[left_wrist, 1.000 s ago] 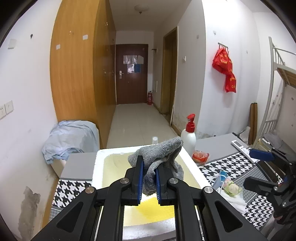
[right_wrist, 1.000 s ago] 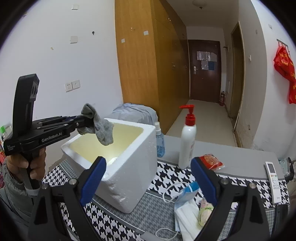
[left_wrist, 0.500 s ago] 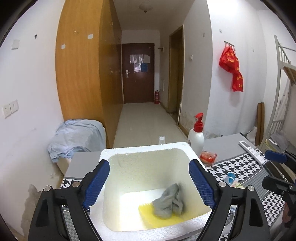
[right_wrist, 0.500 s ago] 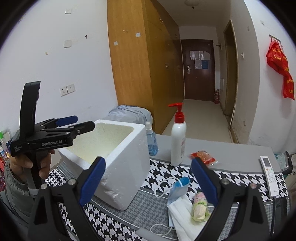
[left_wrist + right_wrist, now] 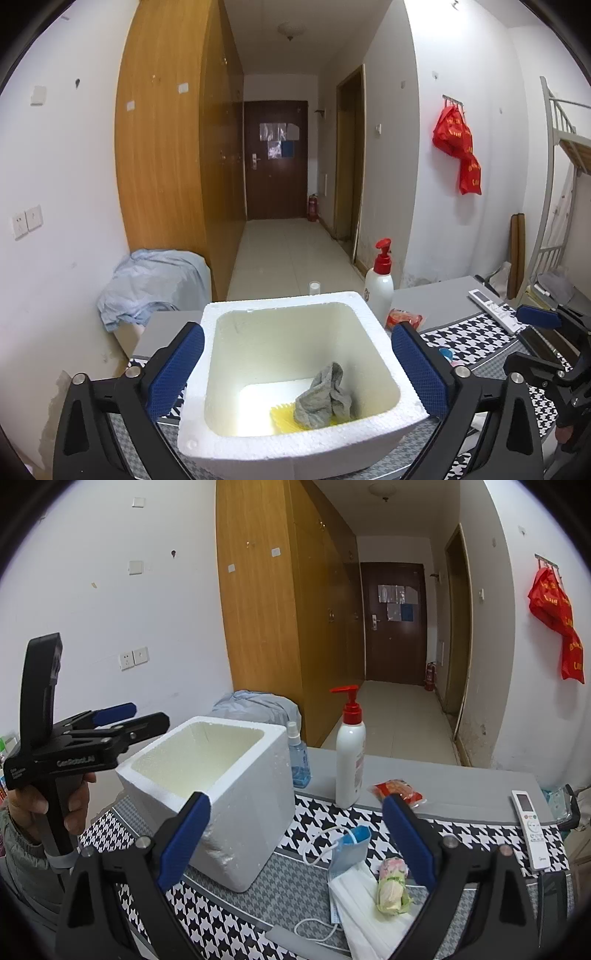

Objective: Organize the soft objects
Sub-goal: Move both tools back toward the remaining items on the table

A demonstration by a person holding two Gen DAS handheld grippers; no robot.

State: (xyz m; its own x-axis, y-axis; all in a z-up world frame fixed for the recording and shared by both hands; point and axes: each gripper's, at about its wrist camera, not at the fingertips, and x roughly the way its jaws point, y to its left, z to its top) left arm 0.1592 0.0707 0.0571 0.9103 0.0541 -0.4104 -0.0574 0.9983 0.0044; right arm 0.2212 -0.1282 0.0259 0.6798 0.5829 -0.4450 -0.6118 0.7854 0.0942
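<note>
L hand-held gripper (image 5: 295, 369): jaws just spread wide, nothing gripped.
R hand-held gripper (image 5: 295, 843): spread wide, nothing gripped.
Grey cloth (image 5: 323, 398): dropped in foam box (image 5: 284, 445).

Let go of the grey cloth (image 5: 325, 400), pinched a second ago between the pads of the left gripper (image 5: 297, 363) above the foam box (image 5: 295, 448). Now crumpled on the box floor, partly over a yellow patch (image 5: 282, 421). Jaws just opened wide, straddling the box rim, nothing between them pressed.
</note>
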